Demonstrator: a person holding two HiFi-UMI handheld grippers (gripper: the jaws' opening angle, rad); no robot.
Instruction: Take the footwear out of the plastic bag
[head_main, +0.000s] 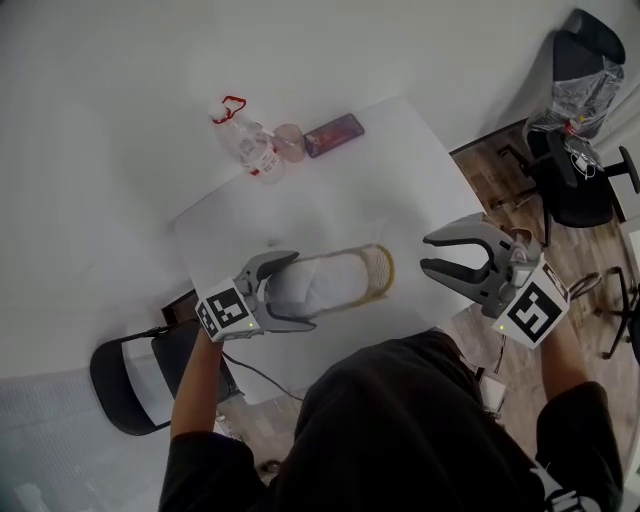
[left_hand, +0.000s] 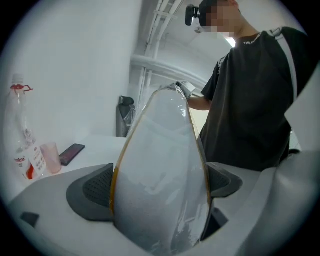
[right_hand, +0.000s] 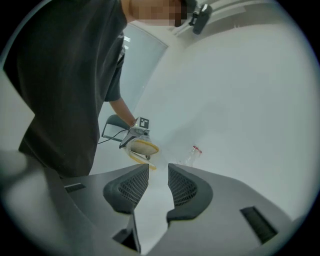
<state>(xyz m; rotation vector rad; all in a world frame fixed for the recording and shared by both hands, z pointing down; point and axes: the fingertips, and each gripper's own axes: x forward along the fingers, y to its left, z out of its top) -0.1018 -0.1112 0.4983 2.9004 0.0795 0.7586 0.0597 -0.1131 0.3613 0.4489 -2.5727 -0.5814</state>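
A white slipper with a tan-yellow rim (head_main: 345, 275) lies lengthwise on the white table (head_main: 330, 200), toe pointing right. My left gripper (head_main: 295, 290) is shut on its heel end. In the left gripper view the slipper (left_hand: 160, 170) fills the space between the two pads and looks glossy, as if under clear plastic film. My right gripper (head_main: 430, 254) hovers off the table's right edge, apart from the slipper, jaws open. In the right gripper view its pads (right_hand: 181, 186) stand apart with nothing clearly between them, and the slipper (right_hand: 142, 148) shows far off.
At the table's far end stand a clear bottle with a red cap (head_main: 250, 145), a pink cup (head_main: 290, 140) and a dark phone (head_main: 333, 134). A black chair (head_main: 130, 375) stands at the near left, and an office chair (head_main: 575, 180) at the right on wooden floor.
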